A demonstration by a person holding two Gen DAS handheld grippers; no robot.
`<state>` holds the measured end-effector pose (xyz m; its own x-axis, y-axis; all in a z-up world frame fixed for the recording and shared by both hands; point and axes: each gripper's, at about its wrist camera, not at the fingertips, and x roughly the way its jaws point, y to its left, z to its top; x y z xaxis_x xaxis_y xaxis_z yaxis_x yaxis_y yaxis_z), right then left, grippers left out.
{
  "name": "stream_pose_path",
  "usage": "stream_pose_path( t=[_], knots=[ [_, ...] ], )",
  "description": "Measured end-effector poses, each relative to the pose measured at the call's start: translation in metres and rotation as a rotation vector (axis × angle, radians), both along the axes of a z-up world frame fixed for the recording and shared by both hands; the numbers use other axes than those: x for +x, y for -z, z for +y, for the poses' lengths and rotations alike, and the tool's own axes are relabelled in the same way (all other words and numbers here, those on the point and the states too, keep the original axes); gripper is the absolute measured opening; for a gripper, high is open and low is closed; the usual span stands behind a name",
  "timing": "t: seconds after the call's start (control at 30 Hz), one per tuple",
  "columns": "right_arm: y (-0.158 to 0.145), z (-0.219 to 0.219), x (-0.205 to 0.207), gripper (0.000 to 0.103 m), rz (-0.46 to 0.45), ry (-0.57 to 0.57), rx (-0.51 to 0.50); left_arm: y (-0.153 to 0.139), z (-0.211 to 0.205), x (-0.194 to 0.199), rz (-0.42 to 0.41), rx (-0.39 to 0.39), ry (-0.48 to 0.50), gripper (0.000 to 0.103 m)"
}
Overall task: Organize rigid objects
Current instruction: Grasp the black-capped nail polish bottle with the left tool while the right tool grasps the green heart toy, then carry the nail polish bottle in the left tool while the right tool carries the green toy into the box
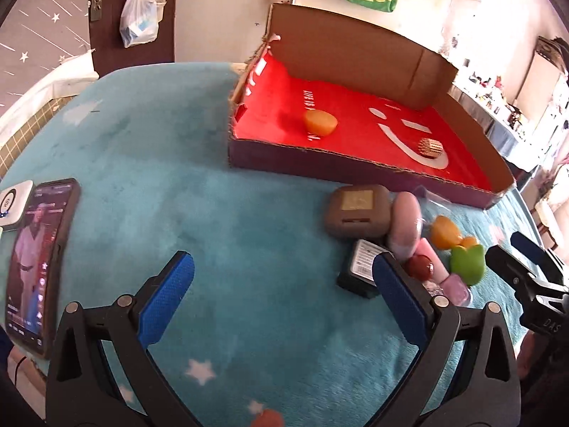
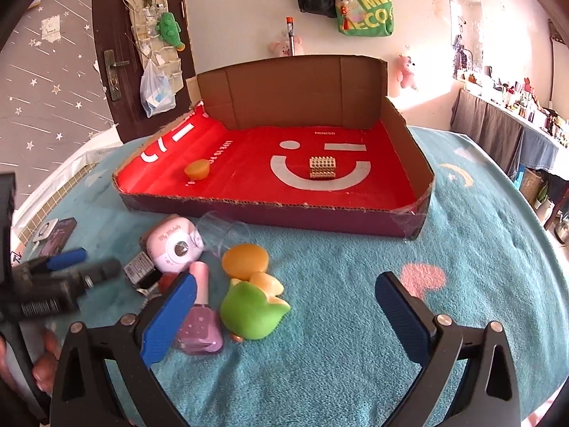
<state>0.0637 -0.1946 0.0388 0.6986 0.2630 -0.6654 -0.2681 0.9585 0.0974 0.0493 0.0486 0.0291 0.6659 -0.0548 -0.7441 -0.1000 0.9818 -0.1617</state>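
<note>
Grippers hang empty over the teal blanket (image 2: 355,284): the right gripper (image 2: 284,306) has its jaws spread wide, the left gripper (image 1: 281,295) likewise, nothing pinched in either. Just ahead of the right one lie the green toy (image 2: 250,315) and the pink nail polish bottle (image 2: 199,316), touching the left blue pad (image 2: 170,316). Beyond sits the cardboard tray (image 2: 270,210), already holding an orange piece (image 2: 196,169) and a gold cube (image 2: 322,167). The step in hand looks like choosing the next item; that would call for centring the jaws on the toy before closing.
</note>
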Motion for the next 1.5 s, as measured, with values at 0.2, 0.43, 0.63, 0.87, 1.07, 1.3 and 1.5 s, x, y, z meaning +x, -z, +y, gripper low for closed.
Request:
stream_pose_path(
  t=[0.2,0.43,0.63,0.87,1.07,1.3,1.5],
  knots=[
    [0.009,-0.006,0.001,0.095,0.035,0.011,0.041,0.006,-0.016,0.004,0.035,-0.012,0.114,0.101],
    [0.019,0.001,0.007,0.08,0.083,-0.012,0.072,0.012,-0.031,0.017,0.027,0.017,0.147,0.083],
    [0.028,0.004,0.013,0.067,0.137,-0.025,0.134,0.016,-0.043,0.022,0.038,0.043,0.197,0.07],
    [0.03,0.009,0.016,0.057,0.147,-0.032,0.151,0.02,-0.053,0.025,0.025,0.103,0.222,0.06],
    [0.028,0.015,0.015,0.047,0.148,-0.048,0.145,0.018,-0.071,0.02,0.003,0.179,0.256,0.036],
    [0.024,0.009,0.013,0.046,0.163,-0.048,0.161,0.01,-0.056,0.011,0.002,0.1,0.263,0.035],
    [0.008,0.007,0.006,0.046,0.123,-0.072,0.188,-0.013,-0.053,-0.006,-0.07,0.097,0.274,0.034]
  ],
)
